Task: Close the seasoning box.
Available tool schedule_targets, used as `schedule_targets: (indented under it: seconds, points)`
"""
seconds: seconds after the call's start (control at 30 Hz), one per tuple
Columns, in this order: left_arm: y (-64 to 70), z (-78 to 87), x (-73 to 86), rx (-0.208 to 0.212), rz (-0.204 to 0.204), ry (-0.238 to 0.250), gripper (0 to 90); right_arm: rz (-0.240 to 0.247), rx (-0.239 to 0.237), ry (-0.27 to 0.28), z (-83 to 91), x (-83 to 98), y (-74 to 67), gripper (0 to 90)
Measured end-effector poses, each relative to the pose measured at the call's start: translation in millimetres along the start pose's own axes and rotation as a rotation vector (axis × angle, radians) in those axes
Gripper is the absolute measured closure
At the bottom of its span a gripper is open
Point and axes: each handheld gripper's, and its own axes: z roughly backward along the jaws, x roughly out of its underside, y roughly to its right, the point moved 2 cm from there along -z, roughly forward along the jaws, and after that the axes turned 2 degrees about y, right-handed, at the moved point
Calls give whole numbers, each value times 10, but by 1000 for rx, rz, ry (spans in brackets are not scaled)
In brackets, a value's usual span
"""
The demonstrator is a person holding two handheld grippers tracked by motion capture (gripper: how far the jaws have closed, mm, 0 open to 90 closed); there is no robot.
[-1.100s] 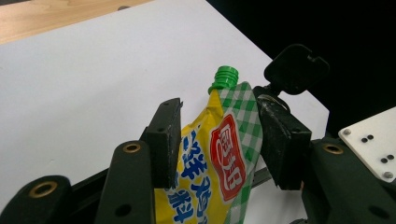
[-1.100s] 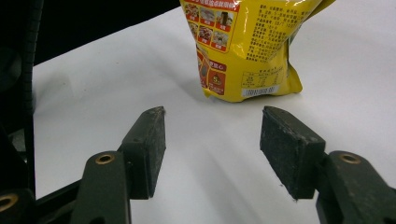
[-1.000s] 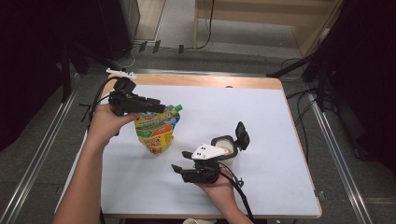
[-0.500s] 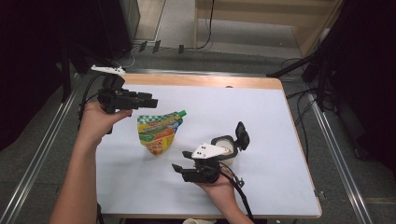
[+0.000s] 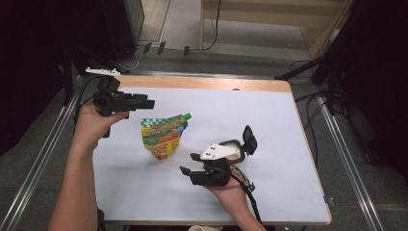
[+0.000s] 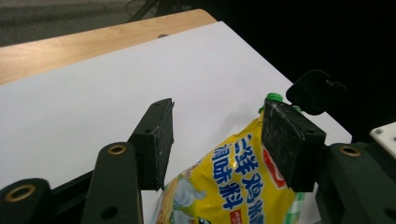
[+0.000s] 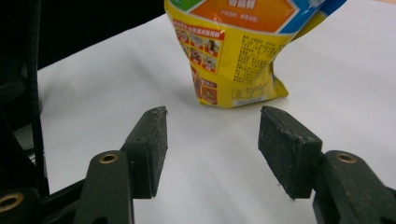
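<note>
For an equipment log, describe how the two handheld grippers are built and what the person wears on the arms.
Both grippers are black with two blocky, flat-padded jaws and brass-coloured pivot pins. The left gripper trails a black cable; the right gripper carries a light three-cornered plate with small holes and a black cable too. Both forearms are bare, with no sleeves in sight.

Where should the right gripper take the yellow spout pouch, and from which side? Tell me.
Probably at the bottom edge of the yellow spout pouch, the end nearest the right gripper. The pouch lies flat on the white table cover with its green cap pointing away, so coming in low from the person's side puts the open jaws around that thin sealed edge. The bulging middle looks harder to pinch.
</note>
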Motion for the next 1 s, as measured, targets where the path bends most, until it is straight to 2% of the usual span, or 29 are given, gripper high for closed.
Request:
schedule_targets:
  seconds: [0.1, 0.17, 0.27, 0.33, 0.4, 0.5, 0.6, 0.7, 0.77, 0.87, 0.9, 0.97, 1.0]
  points:
    - [-43, -20, 33, 9, -1, -11, 446, -4, 9, 7, 62, -50, 21, 437]
    - [-62, -33, 43, -13, 5, -17, 443, -3, 16, 7, 103, -83, 39, 439]
    - [-84, -41, 52, -21, 18, -4, 431, -8, 19, 9, 174, -139, 64, 440]
    - [-105, -59, 74, -12, 27, 3, 405, -13, 22, 9, 220, -170, 87, 441]
    - [-147, -88, 106, -9, 31, -11, 399, -20, 25, 9, 254, -188, 108, 444]
    - [-201, -109, 128, -9, 65, -21, 384, -24, 25, 7, 310, -216, 145, 449]
    - [-246, -117, 144, -14, 104, -9, 372, -26, 31, 1, 364, -249, 174, 450]
    - [-269, -120, 156, -20, 110, 9, 359, -31, 32, 2, 409, -271, 203, 450]
    - [-283, -126, 162, -38, 116, 6, 348, -34, 36, 3, 432, -280, 225, 450]
    - [-292, -135, 176, -60, 100, 6, 344, -37, 40, 3, 466, -290, 255, 450]
    - [-295, -139, 181, -58, 99, 4, 343, -41, 42, 4, 482, -297, 265, 451]
    - [-307, -147, 201, -18, 88, 3, 284, -41, 44, 5, 512, -310, 283, 454]
    - [-311, -151, 206, -17, 86, 3, 289, -41, 47, 4, 528, -317, 292, 456]
